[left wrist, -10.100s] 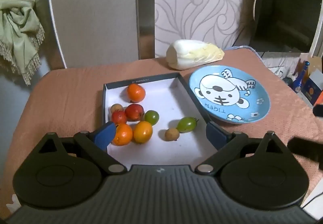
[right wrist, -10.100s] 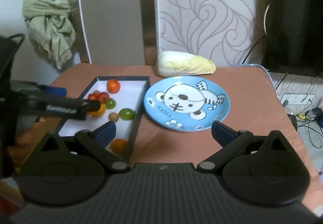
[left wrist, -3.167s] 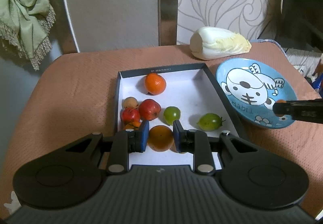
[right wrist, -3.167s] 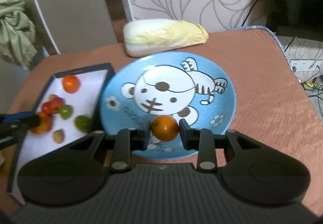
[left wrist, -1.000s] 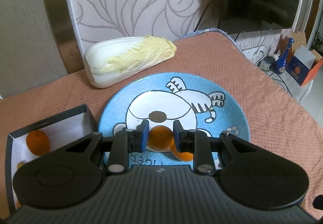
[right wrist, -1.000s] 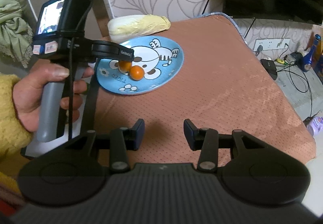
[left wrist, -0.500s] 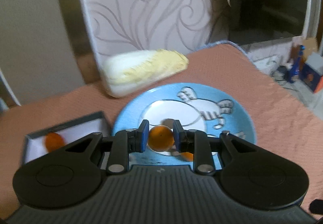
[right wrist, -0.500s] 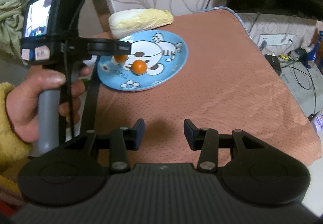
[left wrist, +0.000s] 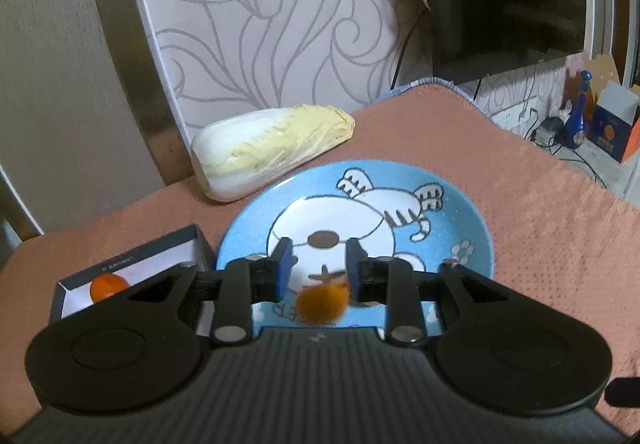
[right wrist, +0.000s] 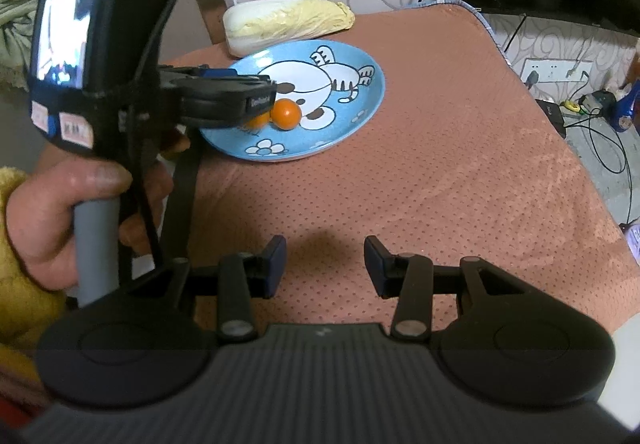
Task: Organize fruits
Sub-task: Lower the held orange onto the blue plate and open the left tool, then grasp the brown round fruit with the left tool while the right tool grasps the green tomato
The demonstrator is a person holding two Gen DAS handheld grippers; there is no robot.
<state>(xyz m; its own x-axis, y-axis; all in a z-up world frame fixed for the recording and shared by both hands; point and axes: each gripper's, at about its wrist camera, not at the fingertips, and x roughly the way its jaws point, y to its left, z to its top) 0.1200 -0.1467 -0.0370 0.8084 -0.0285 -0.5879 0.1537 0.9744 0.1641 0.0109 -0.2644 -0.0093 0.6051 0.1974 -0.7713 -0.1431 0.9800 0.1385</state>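
- A small orange fruit (left wrist: pixel 322 302), blurred as if dropping, sits low between the blue pads of the left gripper (left wrist: pixel 319 271), over the near part of the blue cartoon plate (left wrist: pixel 472 228). The pads no longer press on it.
- The left gripper's jaws have just been opening; they stand a little apart, with the fruit loose between them.
- In the right wrist view a second orange fruit (right wrist: pixel 286 114) already lies on the plate, touching or just beside the released one, which is half hidden under the left gripper.
- The right gripper (right wrist: pixel 325 264) hangs over bare tablecloth (right wrist: pixel 460 180), jaws parted and empty, well short of the plate.
- Risk, as I judge it: the released fruit is round and may roll on the shallow plate, knock its neighbour, or run over the low rim onto the cloth.
- Risk: pulling the left gripper back while the gap is this narrow could drag or flick the fruit.
- Count, fruit on the plate: two, both orange.
- Count, fruit visible in the white-lined box (left wrist: pixel 132 250): one orange fruit (left wrist: pixel 109 285); the rest of the box is hidden by the gripper.
- Count, others: one plate, one box, one napa cabbage (left wrist: pixel 272 148) behind the plate, two grippers, one hand (right wrist: pixel 60 204) holding the left one.
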